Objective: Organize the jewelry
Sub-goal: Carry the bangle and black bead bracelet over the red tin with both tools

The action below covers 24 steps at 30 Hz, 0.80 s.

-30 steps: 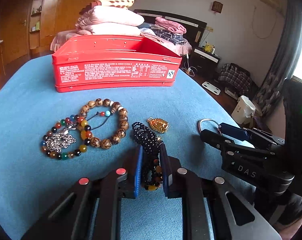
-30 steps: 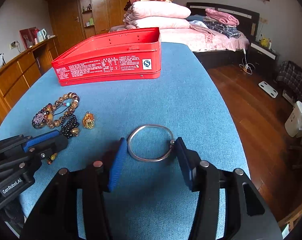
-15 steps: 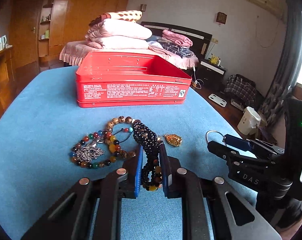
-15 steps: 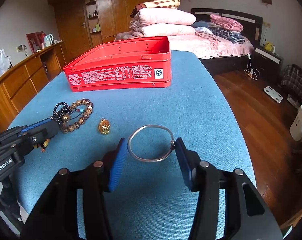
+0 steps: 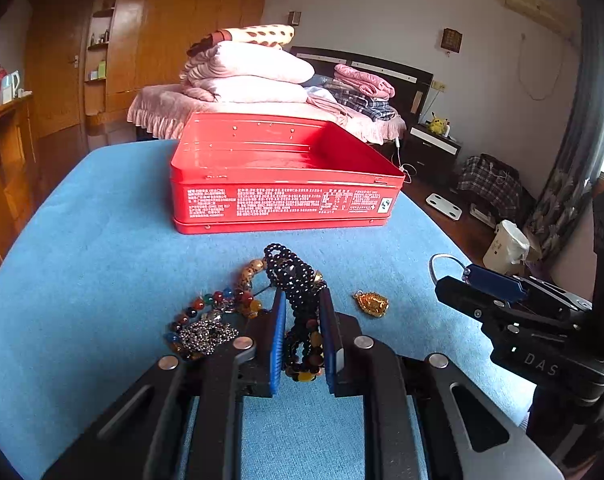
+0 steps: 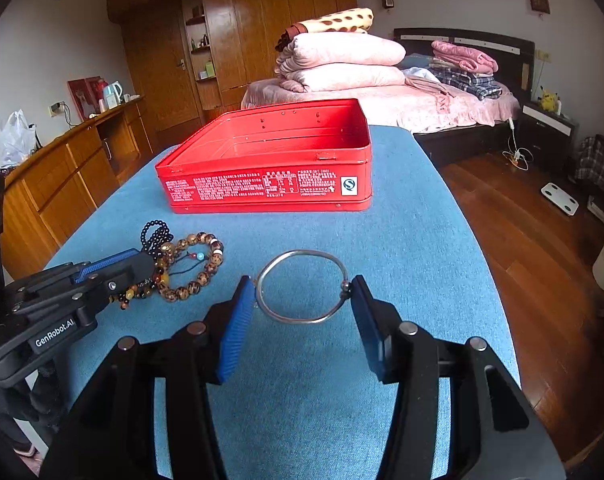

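The blue fabric surface [image 5: 101,240] carries an open red tin [image 5: 285,172], rectangular and glossy, apparently the place meant for the jewelry. Nearer lie a wooden-bead bracelet [image 6: 199,264], a multicoloured bead string [image 5: 209,304] and a small gold pendant [image 5: 372,303]. The left gripper [image 5: 302,320] is clamped on a bunch of black beads [image 5: 293,276], lifted for carrying. The right gripper [image 6: 302,300] pinches a thin silver bangle [image 6: 302,286] across its width, so the ring stays flat.
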Motion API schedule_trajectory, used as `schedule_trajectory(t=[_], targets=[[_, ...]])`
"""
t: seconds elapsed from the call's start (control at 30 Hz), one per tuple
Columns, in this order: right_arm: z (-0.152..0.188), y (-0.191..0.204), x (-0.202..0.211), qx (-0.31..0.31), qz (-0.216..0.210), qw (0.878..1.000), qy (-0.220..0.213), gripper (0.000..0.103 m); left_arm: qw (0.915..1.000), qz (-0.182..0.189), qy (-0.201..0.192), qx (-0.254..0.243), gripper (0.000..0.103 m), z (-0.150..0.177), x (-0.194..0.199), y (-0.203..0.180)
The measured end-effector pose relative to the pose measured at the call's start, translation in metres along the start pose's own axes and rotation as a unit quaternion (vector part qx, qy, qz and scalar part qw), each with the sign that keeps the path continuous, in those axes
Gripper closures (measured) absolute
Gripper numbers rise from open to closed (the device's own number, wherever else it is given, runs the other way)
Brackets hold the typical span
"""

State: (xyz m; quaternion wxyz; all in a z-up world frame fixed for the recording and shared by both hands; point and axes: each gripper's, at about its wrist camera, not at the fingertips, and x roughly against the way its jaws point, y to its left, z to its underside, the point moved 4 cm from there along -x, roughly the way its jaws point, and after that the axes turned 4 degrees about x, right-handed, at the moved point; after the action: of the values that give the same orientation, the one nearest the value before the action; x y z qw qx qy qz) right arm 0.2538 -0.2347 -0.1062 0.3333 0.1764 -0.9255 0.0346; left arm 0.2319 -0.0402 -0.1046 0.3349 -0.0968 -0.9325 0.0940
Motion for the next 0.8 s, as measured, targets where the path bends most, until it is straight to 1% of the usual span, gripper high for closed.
schedule_trajectory(t=[0.13, 0.27, 0.47, 0.63, 0.8], targets=[[-0.015, 0.005, 0.0, 0.003, 0.002, 1.0, -0.008, 0.055, 1.0, 0.0, -0.008, -0.002, 0.087, -0.011, 0.001, 0.002], [-0.033, 0.005, -0.003, 0.003, 0.0, 1.0, -0.013, 0.055, 0.9997, -0.01, -0.019, -0.014, 0.087, -0.029, 0.0, 0.003], [-0.07, 0.001, -0.008, 0.0, 0.001, 1.0, -0.026, 0.055, 0.9988, -0.02, -0.036, -0.025, 0.087, -0.058, -0.003, 0.007], [-0.1, 0.001, -0.02, 0.003, 0.008, 1.0, -0.03, 0.055, 0.9979, -0.03, -0.049, -0.03, 0.087, -0.087, -0.009, 0.011], [-0.126, 0.003, -0.04, 0.007, 0.013, 1.0, -0.026, 0.055, 0.9971, -0.038, -0.058, -0.031, 0.087, -0.115, -0.017, 0.019]])
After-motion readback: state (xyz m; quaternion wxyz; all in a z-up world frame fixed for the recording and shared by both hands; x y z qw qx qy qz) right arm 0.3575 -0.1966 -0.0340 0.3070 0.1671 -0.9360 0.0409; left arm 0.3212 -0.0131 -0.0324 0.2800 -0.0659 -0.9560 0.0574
